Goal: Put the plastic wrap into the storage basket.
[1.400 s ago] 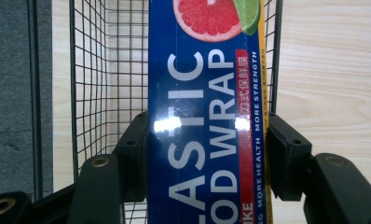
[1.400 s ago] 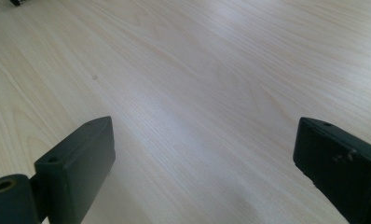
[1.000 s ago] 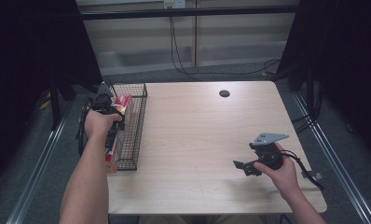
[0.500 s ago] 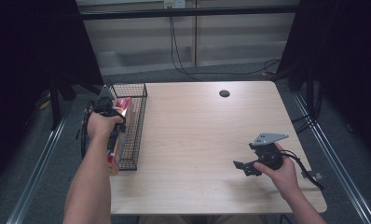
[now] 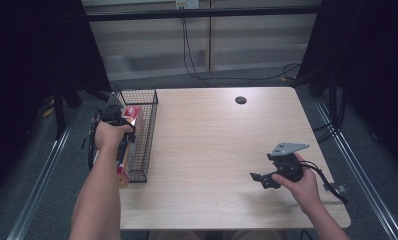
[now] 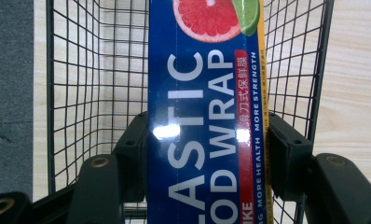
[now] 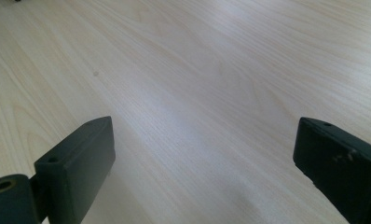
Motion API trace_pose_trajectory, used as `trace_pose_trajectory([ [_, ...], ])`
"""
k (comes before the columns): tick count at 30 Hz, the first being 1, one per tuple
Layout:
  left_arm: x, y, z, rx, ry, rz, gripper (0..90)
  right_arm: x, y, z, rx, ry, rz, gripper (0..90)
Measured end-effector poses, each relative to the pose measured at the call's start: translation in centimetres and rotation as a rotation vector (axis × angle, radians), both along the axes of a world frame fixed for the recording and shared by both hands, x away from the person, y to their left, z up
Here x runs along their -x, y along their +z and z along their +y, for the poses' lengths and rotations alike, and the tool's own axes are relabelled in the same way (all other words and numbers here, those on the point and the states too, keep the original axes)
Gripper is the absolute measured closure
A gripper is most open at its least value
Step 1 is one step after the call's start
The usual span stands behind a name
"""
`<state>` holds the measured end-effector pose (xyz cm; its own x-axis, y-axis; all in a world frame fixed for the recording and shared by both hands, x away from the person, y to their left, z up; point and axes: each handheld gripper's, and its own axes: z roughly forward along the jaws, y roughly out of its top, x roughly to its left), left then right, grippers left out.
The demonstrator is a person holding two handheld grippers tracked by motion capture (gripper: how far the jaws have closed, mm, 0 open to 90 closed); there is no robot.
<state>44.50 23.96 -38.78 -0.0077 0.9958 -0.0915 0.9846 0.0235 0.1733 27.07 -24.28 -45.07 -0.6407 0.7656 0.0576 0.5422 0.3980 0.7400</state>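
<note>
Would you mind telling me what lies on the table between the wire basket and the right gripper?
Nothing: the high view shows bare table between the wire basket and the right gripper.

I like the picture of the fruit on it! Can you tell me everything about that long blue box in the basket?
The plastic wrap box is long and narrow, and looks like glossy cardboard. It is dark blue with big white letters, a red strip of writing, a yellow edge, and a cut pink grapefruit and green lime at one end. Light glints off its face. It lies lengthwise over the black wire basket at the table's left edge. The left gripper is shut on its two long sides.
</note>
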Motion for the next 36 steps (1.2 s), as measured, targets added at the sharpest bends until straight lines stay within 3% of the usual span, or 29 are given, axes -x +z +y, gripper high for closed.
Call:
trace_pose_trajectory([
  [13, -0.09, -0.4, 0.11, -0.007, -0.009, 0.027, 42.6, 0.04, -0.03, 0.06, 0.006, 0.005, 0.001, 5.4],
  [36, -0.06, -0.73, -0.19, -0.013, -0.015, 0.02, 41.4, 0.04, -0.03, 0.07, 0.005, 0.006, 0.002, 5.4],
])
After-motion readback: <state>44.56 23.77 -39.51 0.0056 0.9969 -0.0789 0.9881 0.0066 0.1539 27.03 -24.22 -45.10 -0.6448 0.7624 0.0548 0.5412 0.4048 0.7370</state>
